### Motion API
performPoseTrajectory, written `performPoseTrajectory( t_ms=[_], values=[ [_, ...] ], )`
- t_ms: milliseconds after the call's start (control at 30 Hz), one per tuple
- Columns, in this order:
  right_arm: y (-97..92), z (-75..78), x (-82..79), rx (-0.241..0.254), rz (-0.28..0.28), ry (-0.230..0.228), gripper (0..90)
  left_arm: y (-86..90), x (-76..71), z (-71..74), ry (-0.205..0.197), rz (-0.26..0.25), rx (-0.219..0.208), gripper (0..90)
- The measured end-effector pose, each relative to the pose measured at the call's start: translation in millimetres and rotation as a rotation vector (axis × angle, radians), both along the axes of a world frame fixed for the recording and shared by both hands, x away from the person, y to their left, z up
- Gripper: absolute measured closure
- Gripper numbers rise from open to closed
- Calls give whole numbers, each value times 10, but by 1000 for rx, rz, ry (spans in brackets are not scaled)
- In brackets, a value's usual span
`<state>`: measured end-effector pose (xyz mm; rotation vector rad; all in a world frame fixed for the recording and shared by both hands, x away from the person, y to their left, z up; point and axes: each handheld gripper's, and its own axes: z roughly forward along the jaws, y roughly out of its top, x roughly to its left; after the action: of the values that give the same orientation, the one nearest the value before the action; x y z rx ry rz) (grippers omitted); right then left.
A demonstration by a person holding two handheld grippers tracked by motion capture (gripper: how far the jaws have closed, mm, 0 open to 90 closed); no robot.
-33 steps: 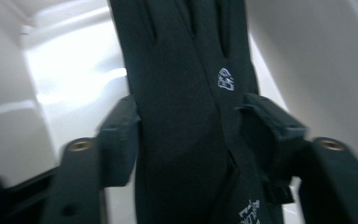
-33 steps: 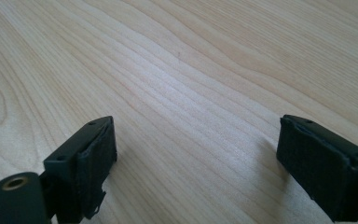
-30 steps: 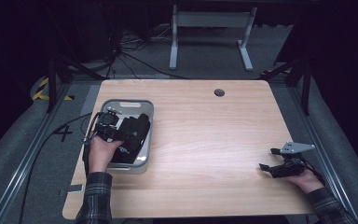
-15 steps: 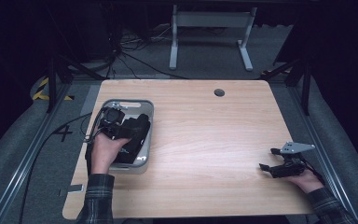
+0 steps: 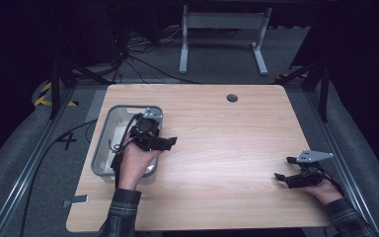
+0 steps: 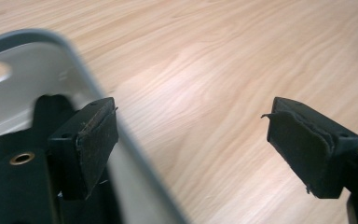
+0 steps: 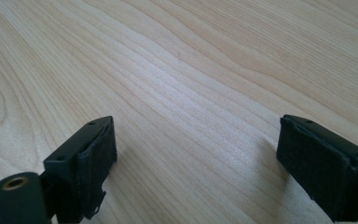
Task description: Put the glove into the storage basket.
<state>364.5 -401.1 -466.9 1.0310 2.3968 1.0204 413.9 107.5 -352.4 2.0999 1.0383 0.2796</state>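
The left gripper (image 5: 170, 141) hangs over the right rim of the grey tray (image 5: 109, 117), which stands at the left part of the worktop (image 5: 237, 148). Its fingers (image 6: 93, 140) are wide apart and hold nothing. In the left gripper view the tray rim (image 6: 74, 79) runs between the two fingers, close to the left one, so one finger is above the inside of the tray and the other above bare wood. The long axis of the tray goes away from the person, and the fingers stand across this rim. I judge that the next move depends on this: closing would pinch the tray wall.

The right gripper (image 5: 282, 176) rests low near the right edge of the worktop, well apart from the tray, and its fingers (image 7: 86, 161) are also spread open and empty over plain wood. The left hand is clearly the nearer one to the tray.

The hand and gripper body cover a good part of the tray in the high view, so I cannot tell if something lies in it. The dark shape below the left finger is cut off and hard to name.
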Motion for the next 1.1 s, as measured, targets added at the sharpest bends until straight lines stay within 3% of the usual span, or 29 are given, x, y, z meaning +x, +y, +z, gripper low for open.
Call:
performPoseTrajectory(
  t_ms=[267, 367, 600, 700, 867, 1100],
  values=[
    [0, 0, 0, 0, 0, 0, 125, -416, -149, -112, -29, -80, -22, 170],
    [0, 0, 0, 0, 0, 1, 125, -614, -245, -212, -40, -122, -42, 165],
    [0, 0, 0, 0, 0, 0, 125, -925, -387, -516, -50, -164, -20, 155],
    [0, 0, 0, 0, 0, 1, 125, -1000, -417, -642, -41, -181, 5, 154],
    [1, 0, 0, -1, 1, 1, 123, -1161, -430, -884, 17, -227, 51, 146],
    [1, 0, 0, -1, 2, 2, 120, -1318, -457, -1064, 10, -263, 118, 132]
  ],
)
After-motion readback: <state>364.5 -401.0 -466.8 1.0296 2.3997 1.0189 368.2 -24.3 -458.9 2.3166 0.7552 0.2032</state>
